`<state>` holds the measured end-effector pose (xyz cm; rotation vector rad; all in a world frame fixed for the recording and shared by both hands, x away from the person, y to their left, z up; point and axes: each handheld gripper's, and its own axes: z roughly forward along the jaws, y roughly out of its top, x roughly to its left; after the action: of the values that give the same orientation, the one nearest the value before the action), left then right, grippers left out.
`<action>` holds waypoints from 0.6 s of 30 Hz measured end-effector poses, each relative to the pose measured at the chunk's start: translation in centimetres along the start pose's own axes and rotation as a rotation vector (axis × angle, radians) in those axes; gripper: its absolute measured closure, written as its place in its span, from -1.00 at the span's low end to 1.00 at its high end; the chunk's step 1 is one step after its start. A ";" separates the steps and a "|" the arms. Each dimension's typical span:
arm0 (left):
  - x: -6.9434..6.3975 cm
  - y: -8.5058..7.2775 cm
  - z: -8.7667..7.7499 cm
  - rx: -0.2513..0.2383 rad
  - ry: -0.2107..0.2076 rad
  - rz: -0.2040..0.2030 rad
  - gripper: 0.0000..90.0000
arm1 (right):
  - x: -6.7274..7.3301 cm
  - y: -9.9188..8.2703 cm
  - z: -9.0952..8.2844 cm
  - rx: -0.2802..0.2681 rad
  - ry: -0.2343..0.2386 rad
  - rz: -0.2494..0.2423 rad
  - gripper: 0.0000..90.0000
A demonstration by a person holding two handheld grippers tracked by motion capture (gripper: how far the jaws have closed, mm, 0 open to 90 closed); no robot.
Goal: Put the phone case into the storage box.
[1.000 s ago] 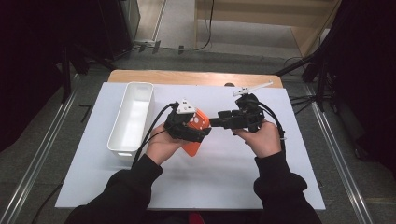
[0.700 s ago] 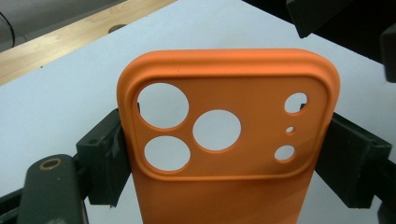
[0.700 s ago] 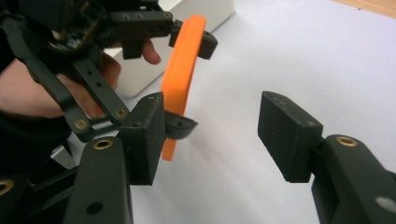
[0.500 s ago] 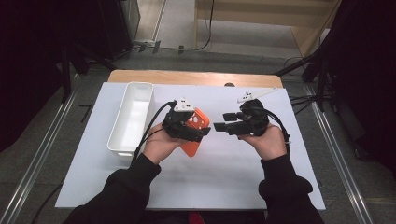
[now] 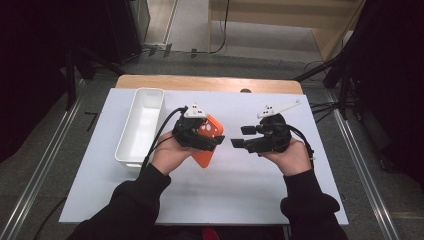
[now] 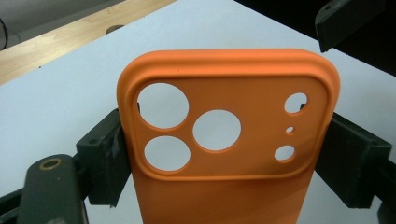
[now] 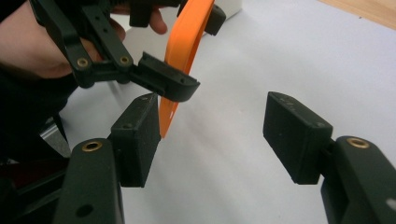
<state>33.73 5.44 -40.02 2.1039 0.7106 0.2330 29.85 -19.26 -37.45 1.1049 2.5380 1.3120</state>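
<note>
The left claw [image 6: 224, 154] pinches a thin orange rubbery phone case [image 6: 229, 140] by its long edges. The right claw [image 7: 215, 135], its jaws just opening, stands empty beside it. Light and floppy, I judge; grip the stiffer rim.

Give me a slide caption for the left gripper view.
Left hand-held gripper clamps an orange silicone phone case by its edges above the white table.
</note>
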 end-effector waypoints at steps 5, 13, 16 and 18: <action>0.2 0.1 -0.3 0.009 -0.011 0.009 -0.64 | 0.2 -0.8 0.1 0.003 0.011 -0.013 -0.27; 0.0 0.3 -0.6 0.013 -0.017 0.020 -0.64 | 0.4 -1.8 0.0 -0.002 0.020 -0.043 -0.37; 0.0 0.4 -0.7 0.010 -0.025 0.020 -0.64 | 0.4 -2.2 0.2 -0.005 0.024 -0.044 -0.40; 0.1 0.4 -0.8 0.010 -0.032 0.018 -0.64 | 0.4 -2.4 0.2 -0.008 0.023 -0.041 -0.41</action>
<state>33.66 5.87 -39.24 2.1194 0.6756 0.2049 28.25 -19.74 -39.27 1.0368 2.5550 1.3311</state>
